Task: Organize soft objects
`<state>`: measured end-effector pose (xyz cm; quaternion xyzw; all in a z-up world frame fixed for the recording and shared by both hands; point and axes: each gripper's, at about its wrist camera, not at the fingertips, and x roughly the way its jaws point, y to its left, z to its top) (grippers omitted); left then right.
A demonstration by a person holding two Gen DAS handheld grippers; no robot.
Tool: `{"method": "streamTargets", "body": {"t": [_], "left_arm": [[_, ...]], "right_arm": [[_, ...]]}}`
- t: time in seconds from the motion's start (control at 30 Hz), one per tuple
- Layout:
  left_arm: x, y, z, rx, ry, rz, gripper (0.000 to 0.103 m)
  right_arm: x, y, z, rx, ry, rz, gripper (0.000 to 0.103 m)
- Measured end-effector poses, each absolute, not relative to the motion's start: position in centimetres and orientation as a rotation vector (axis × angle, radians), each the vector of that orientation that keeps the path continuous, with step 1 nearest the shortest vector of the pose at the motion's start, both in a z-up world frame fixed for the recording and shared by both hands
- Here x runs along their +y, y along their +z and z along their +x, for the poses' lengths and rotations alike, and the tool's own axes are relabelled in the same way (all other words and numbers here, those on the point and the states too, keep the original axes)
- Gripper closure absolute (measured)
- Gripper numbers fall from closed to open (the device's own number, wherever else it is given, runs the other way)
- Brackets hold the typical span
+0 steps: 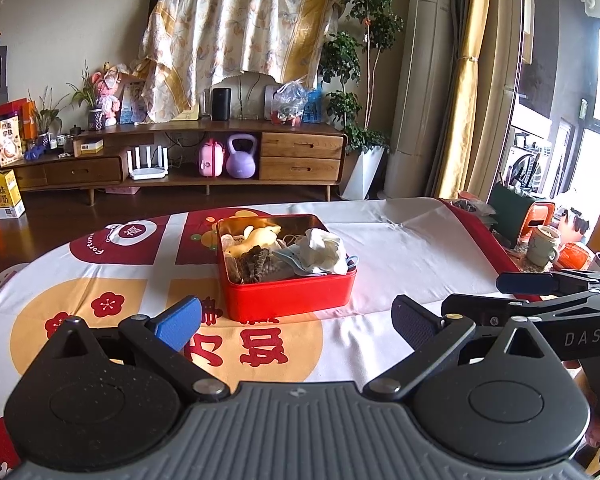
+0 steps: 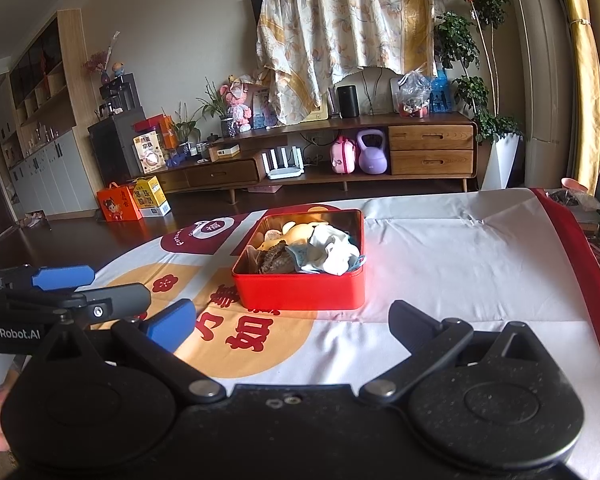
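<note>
A red tin box (image 1: 290, 298) (image 2: 300, 292) sits on the table, filled with soft things: a white crumpled cloth (image 1: 324, 250) (image 2: 334, 254), a light blue face mask (image 1: 300, 266) (image 2: 300, 254), a dark brown knitted piece (image 1: 256, 264) (image 2: 274, 260) and pale yellow items (image 1: 260, 236) (image 2: 296, 232). My left gripper (image 1: 296, 324) stands open just in front of the box with nothing between its fingers. My right gripper (image 2: 292, 326) is open too, empty, close to the box's near side. In each view the other gripper shows at the side edge.
The table wears a white cloth (image 1: 400, 248) (image 2: 440, 248) with red and orange prints. At the right end stand a mug (image 1: 542, 246), an orange item and a dark bin. A wooden TV cabinet (image 1: 180, 156) lines the far wall beyond the floor.
</note>
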<state>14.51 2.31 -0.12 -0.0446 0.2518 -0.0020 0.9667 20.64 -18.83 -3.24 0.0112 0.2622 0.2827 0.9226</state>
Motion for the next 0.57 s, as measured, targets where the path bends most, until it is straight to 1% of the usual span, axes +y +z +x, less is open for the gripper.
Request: {"method": "streamTargets", "body": {"t": [0.57], "left_arm": [[2.17,-0.11,14.46,0.516,-0.012,-0.103,0.001]], "right_arm": [[-18.5,-3.39,20.1,0.54,0.578,0.021,0.0]]}}
